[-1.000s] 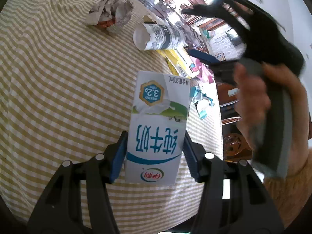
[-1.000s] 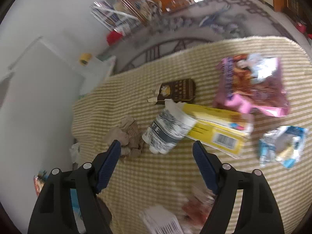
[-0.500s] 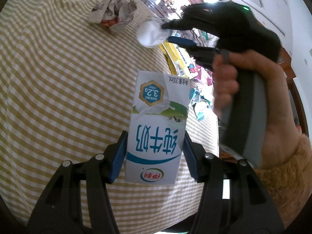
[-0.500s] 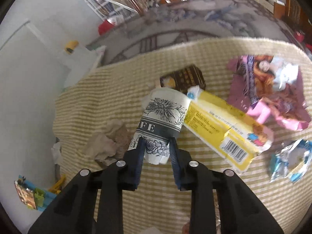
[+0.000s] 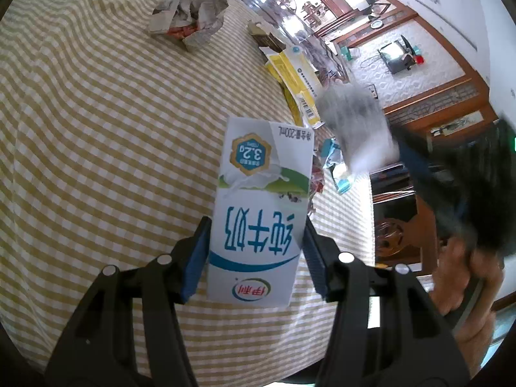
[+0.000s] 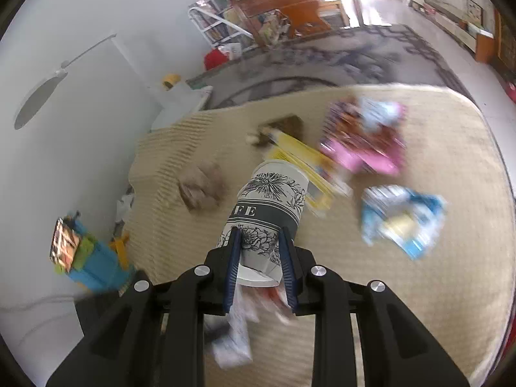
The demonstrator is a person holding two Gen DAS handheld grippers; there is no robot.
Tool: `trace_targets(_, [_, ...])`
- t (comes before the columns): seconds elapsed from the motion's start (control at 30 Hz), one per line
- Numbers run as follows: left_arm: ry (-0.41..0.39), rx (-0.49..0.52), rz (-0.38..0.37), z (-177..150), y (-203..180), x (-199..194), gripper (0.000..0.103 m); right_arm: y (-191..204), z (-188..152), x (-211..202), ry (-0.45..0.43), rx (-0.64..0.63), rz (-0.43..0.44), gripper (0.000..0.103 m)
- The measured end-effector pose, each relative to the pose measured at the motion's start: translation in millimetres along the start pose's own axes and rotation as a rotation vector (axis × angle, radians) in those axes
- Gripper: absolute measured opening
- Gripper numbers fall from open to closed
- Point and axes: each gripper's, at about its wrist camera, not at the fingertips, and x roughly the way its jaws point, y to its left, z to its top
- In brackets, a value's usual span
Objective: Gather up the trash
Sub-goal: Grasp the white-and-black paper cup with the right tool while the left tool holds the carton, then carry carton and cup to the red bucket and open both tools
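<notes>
My left gripper (image 5: 254, 254) is shut on a white and blue milk carton (image 5: 261, 209) and holds it above the checked tablecloth (image 5: 96, 129). My right gripper (image 6: 259, 254) is shut on a paper coffee cup (image 6: 269, 206) with a black flower print, lifted off the table. In the left wrist view the cup (image 5: 354, 129) and the right gripper (image 5: 458, 200) are a blur at the right. A crumpled paper ball (image 5: 190, 22) (image 6: 201, 188), a yellow box (image 5: 293, 77) (image 6: 300, 161), a pink wrapper (image 6: 364, 142) and a blue wrapper (image 6: 403, 222) lie on the table.
A small brown box (image 6: 283, 124) lies by the yellow box. The table edge (image 5: 367, 213) drops off at the right in the left wrist view. A colourful toy (image 6: 84, 258) stands on the floor beside the table.
My right gripper closed on the paper cup and lifted it off the table, swinging right in the left wrist view. The left gripper and carton have stayed still.
</notes>
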Motion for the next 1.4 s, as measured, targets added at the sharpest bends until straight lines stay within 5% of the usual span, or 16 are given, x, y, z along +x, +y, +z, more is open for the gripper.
trace_targets(0.3, [-0.03, 0.127, 0.118, -1, -25, 9, 0.054, -57, -65, -21, 0.029, -0.02, -0.063, 0.024])
trace_targets(0.43, [-0.092, 0.146, 0.139, 1, -29, 5, 0.07, -67, -76, -13, 0.005, -0.019, -0.051, 0.027])
trace_targets(0.7, [-0.11, 0.119, 0.172, 3, -21, 13, 0.071, -79, -72, -9, -0.021, 0.071, 0.031, 0.052])
trace_targets(1.03, [-0.098, 0.144, 0.193, -3, -21, 23, 0.07, -78, -67, 9, 0.016, 0.119, 0.054, 0.052])
trace_targets(1.2, [-0.115, 0.163, 0.202, -5, -25, 18, 0.057, -72, -70, 7, -0.001, 0.08, 0.053, 0.027])
trace_targets(1.4, [-0.229, 0.212, 0.217, -8, -35, -4, 0.055, -72, -70, -16, -0.095, 0.049, 0.034, 0.026])
